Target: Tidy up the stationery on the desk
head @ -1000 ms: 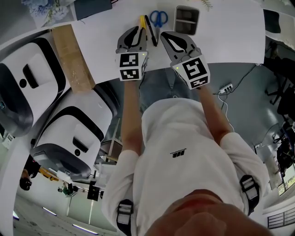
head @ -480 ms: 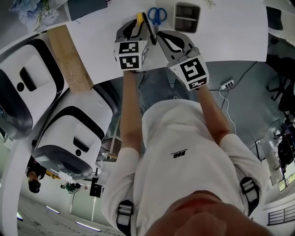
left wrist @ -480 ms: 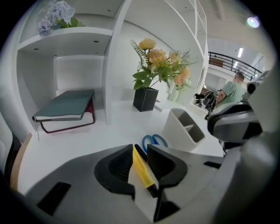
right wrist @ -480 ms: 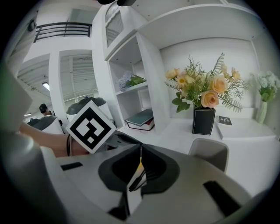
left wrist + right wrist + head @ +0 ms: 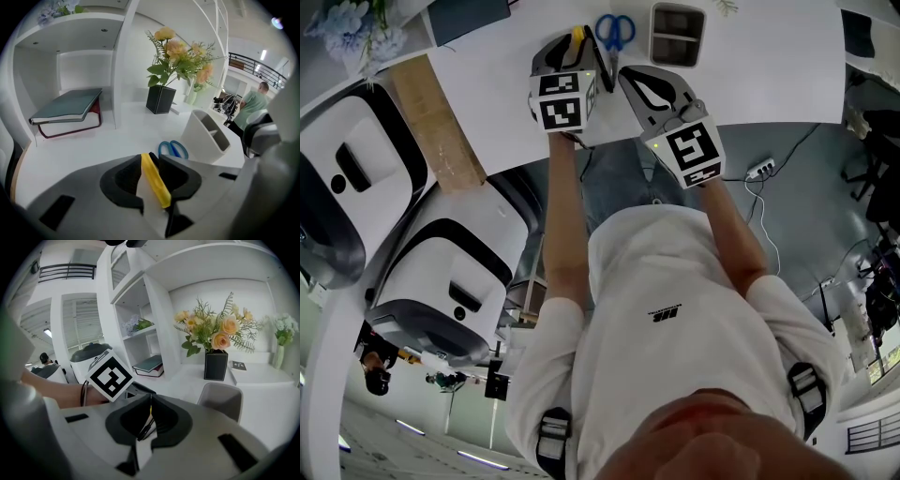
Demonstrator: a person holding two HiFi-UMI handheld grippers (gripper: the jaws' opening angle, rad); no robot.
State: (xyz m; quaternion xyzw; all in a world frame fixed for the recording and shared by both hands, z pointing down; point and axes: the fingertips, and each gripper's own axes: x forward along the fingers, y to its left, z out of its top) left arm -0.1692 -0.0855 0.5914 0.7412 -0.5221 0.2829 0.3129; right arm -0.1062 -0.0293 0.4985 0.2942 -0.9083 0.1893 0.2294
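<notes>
Above the desk, noted left gripper clamped on yellow pen, right gripper clenched, beside scissors.

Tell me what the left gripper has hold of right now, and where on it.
A yellow pen, pinched in the left gripper close to its far end; a short tip pokes out past the jaws.

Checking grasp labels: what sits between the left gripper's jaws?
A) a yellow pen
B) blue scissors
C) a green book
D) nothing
A: in the left gripper view, the left gripper has its jaws closed on the yellow pen, while the blue scissors lie on the desk beyond.
</notes>
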